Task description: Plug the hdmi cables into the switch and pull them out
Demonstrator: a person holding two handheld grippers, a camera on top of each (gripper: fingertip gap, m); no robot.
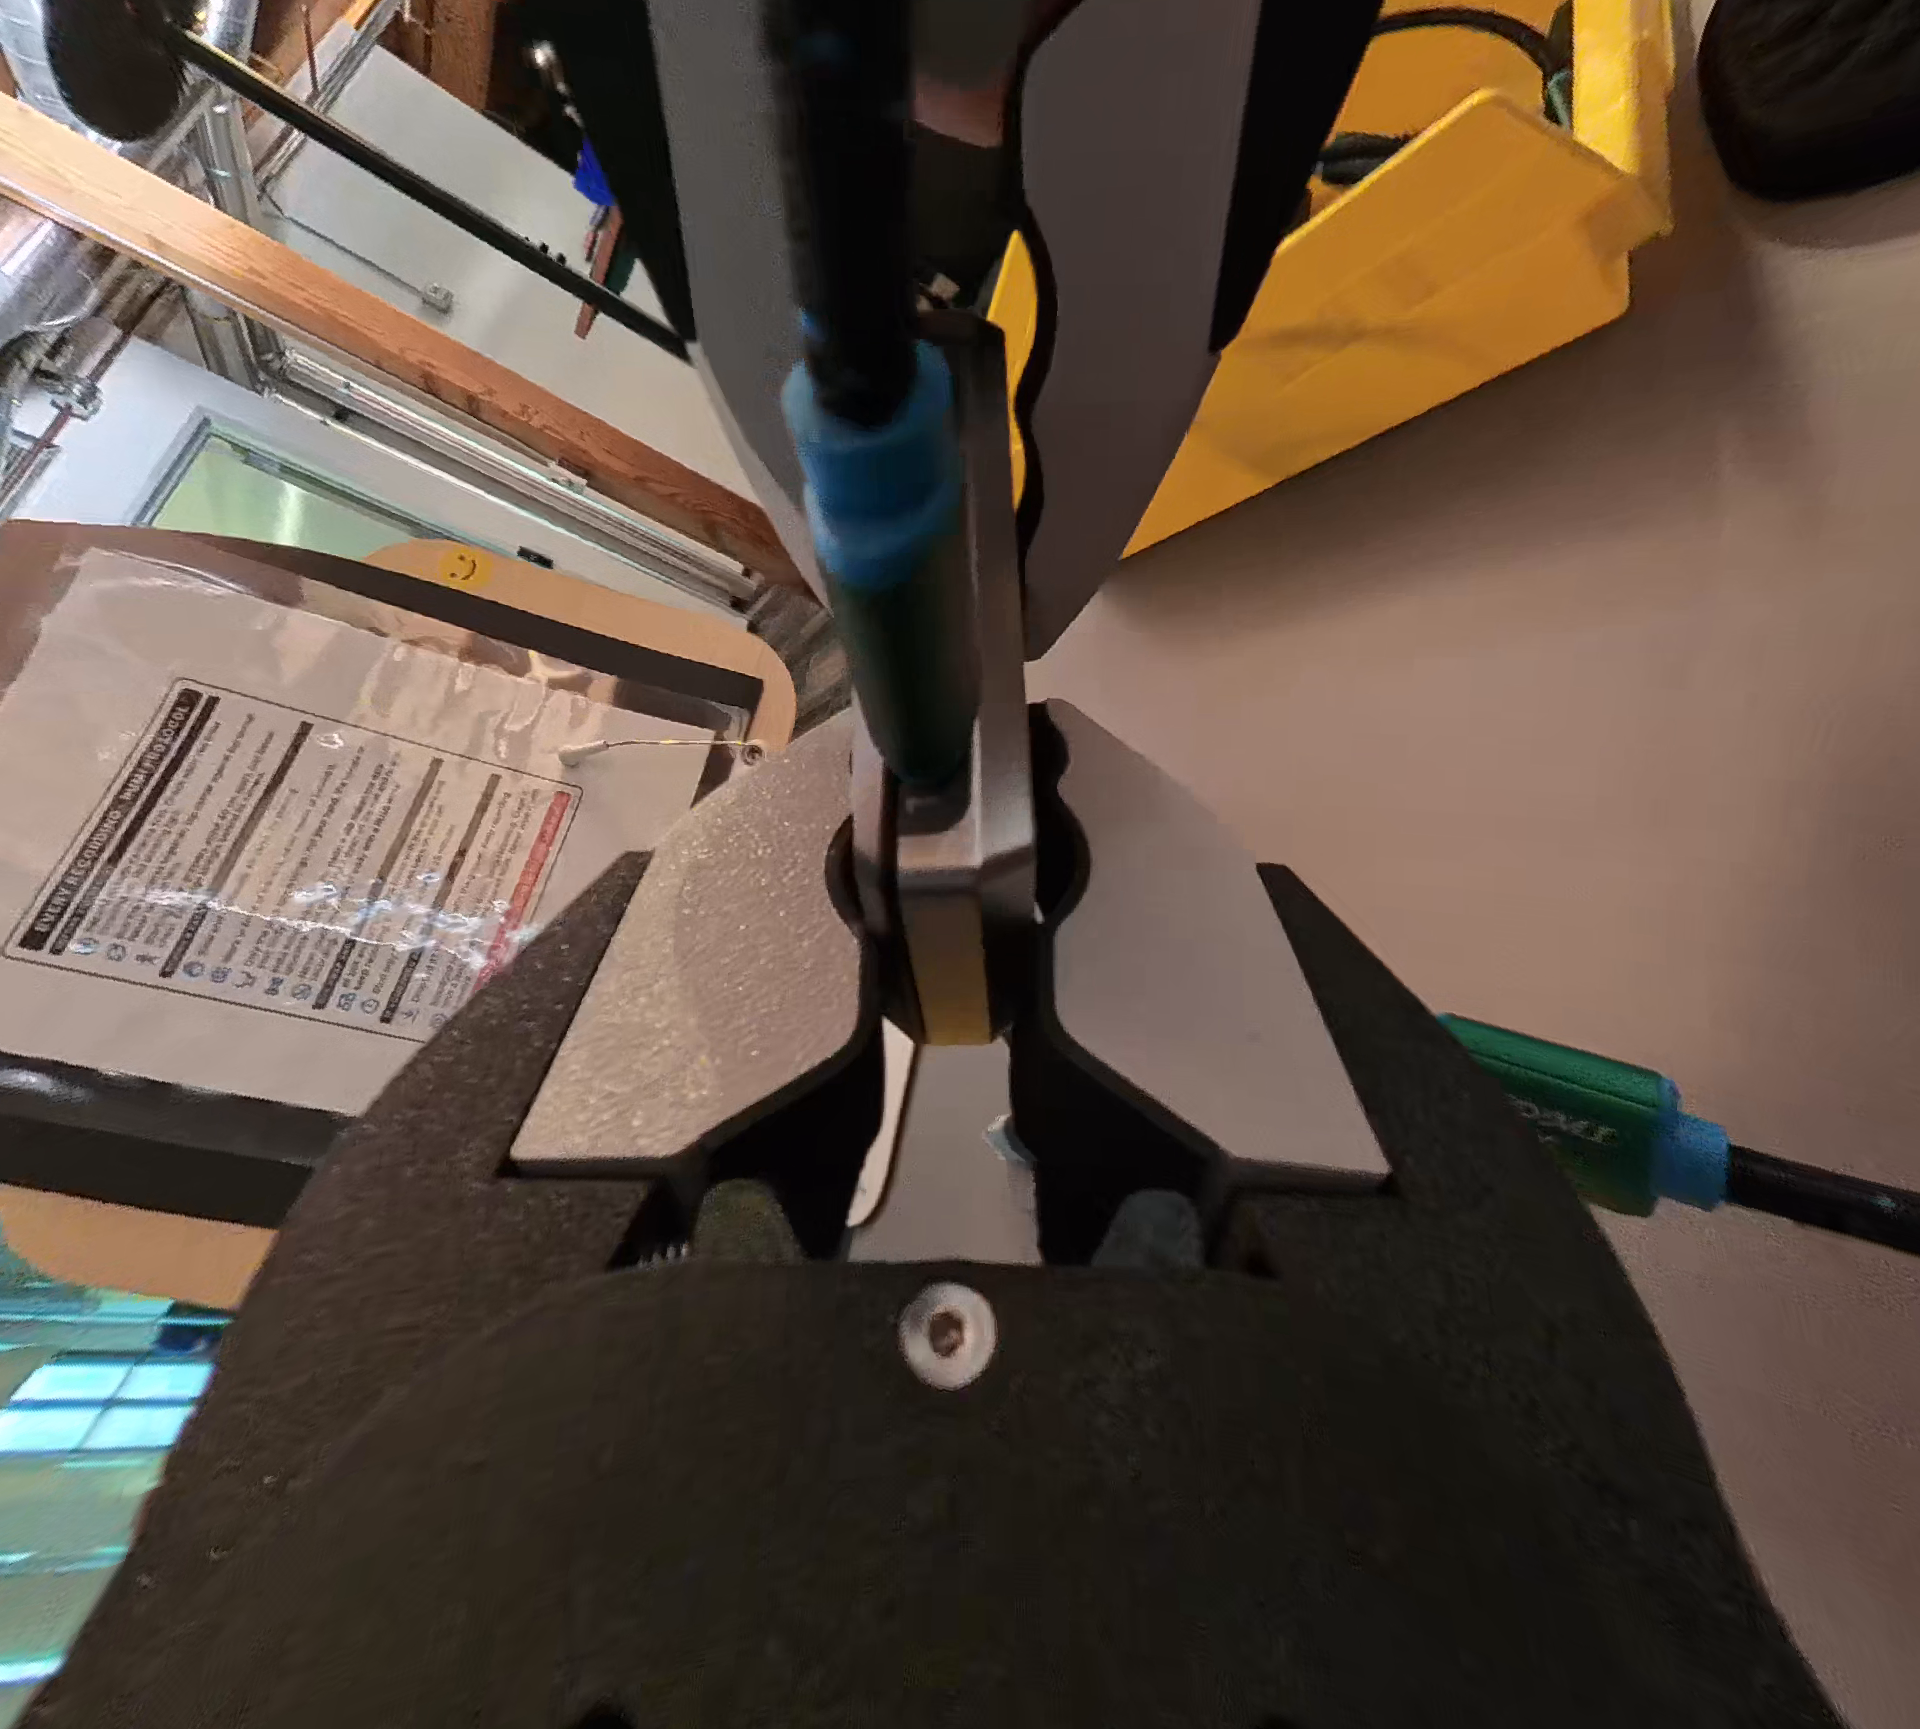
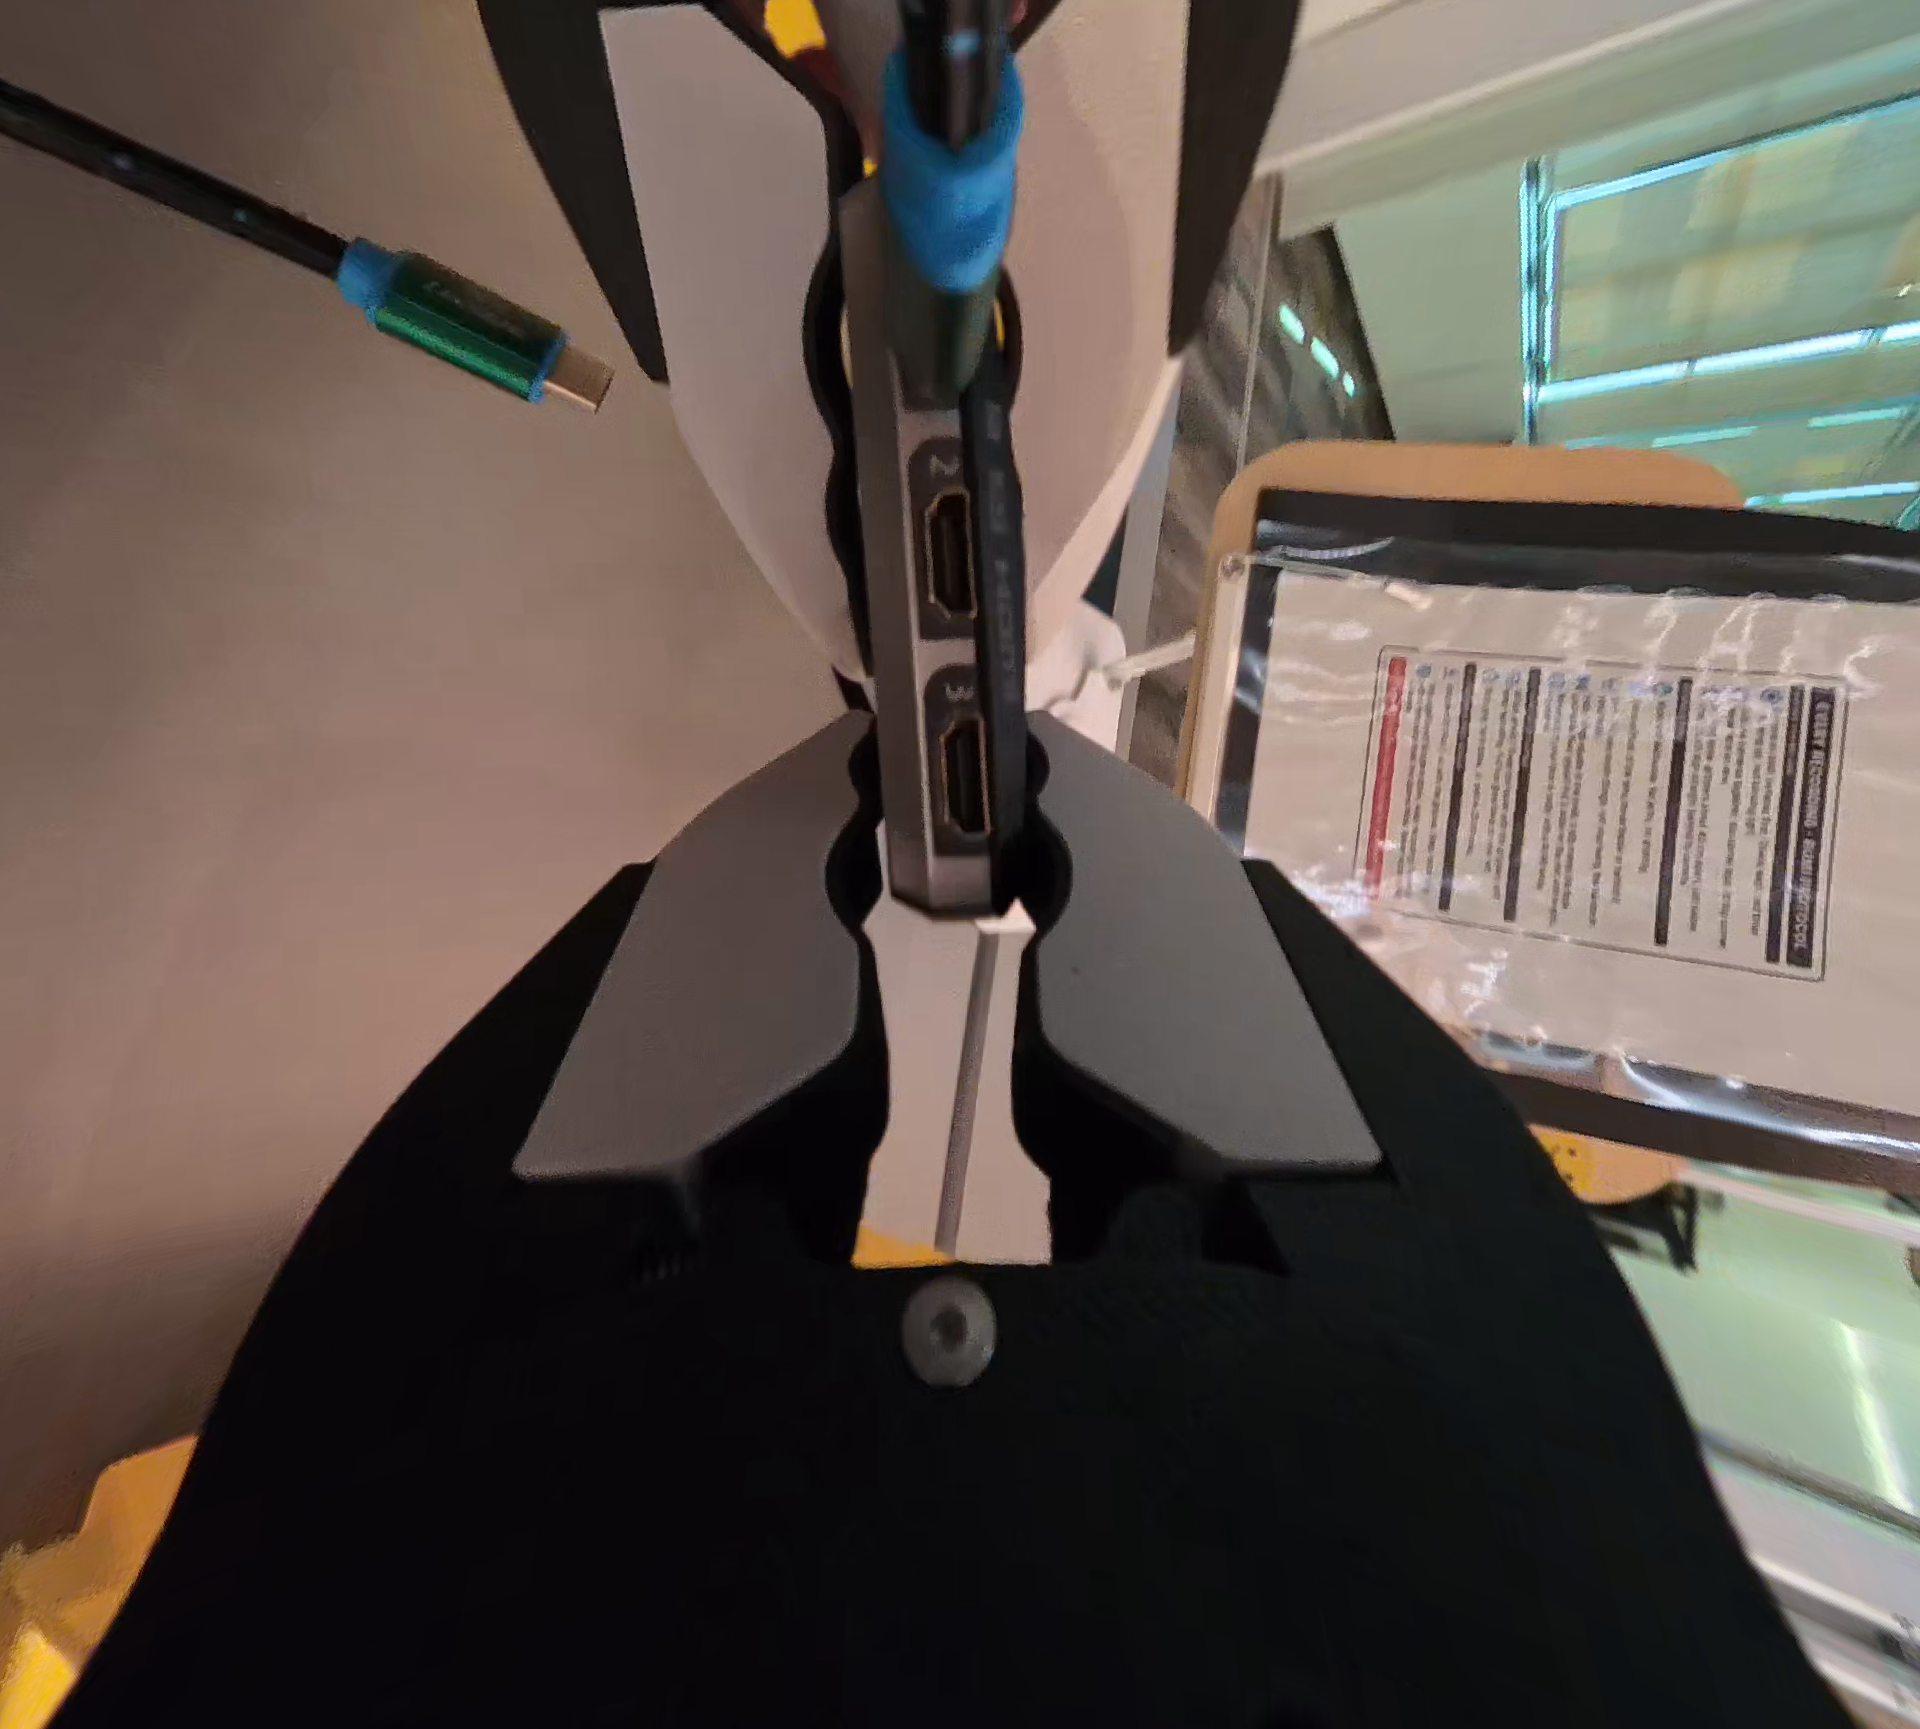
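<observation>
Spanning the gap between both claws, the grey hdmi switch (image 2: 914, 640) is pinched edge-on at each end: the right gripper (image 2: 951, 858) clamps the end by the lower of two free ports, and the left gripper (image 1: 951, 890) clamps the opposite end, beside a yellow patch on the switch. Both sets of jaws stand narrow, pressed against the switch's flat faces, and the two claws face each other tip to tip. One hdmi cable (image 2: 951, 204) — green plug, blue collar — sits in the port at the left gripper's end. A second hdmi cable (image 2: 468, 329) lies loose on the pale table (image 2: 312, 744), well apart from the switch, its metal tip bare. Beyond stand a yellow bin (image 1: 1455, 277) and a plastic-covered printed sheet (image 2: 1558, 796).
</observation>
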